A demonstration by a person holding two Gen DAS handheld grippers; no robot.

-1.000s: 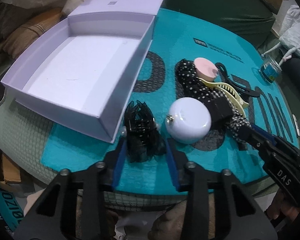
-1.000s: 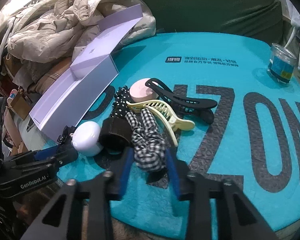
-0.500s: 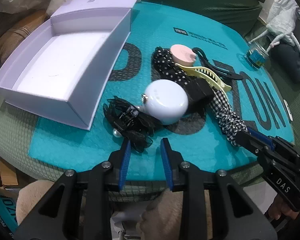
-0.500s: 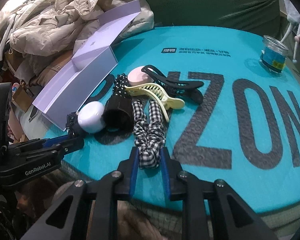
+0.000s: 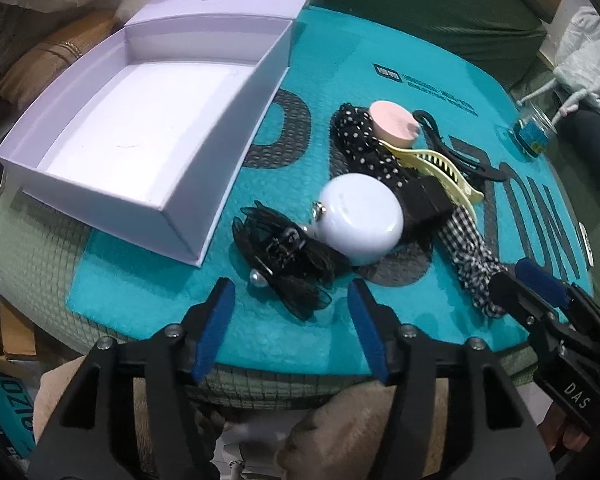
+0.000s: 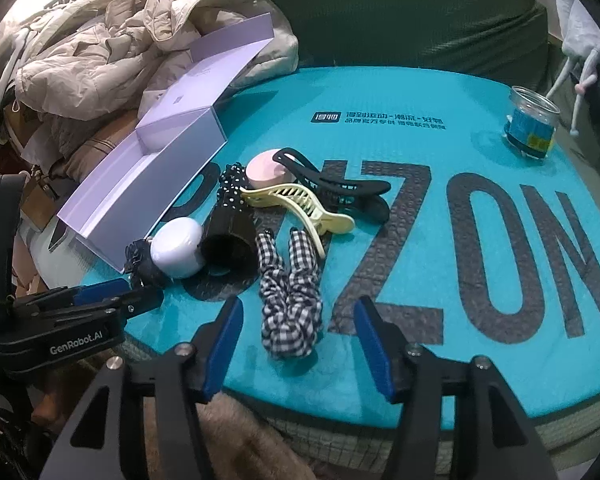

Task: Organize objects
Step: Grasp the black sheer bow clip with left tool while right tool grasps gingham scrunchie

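Both sets of jaws have just been opening and stand half-spread, empty: left gripper (image 5: 290, 300) before the black mesh clip (image 5: 288, 256), right gripper (image 6: 298, 320) around the checked scrunchie (image 6: 290, 304), unpinched. Pickup is imminent; the box (image 5: 236, 136) holds nothing.

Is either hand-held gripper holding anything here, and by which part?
Nothing is held. The left hand-held gripper and right hand-held gripper have just been opening, with nothing between them.

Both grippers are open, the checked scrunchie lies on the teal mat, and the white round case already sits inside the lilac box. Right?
Not quite. The left wrist view shows the white round case on the teal mat beside the lilac box, not inside it. The rest holds.
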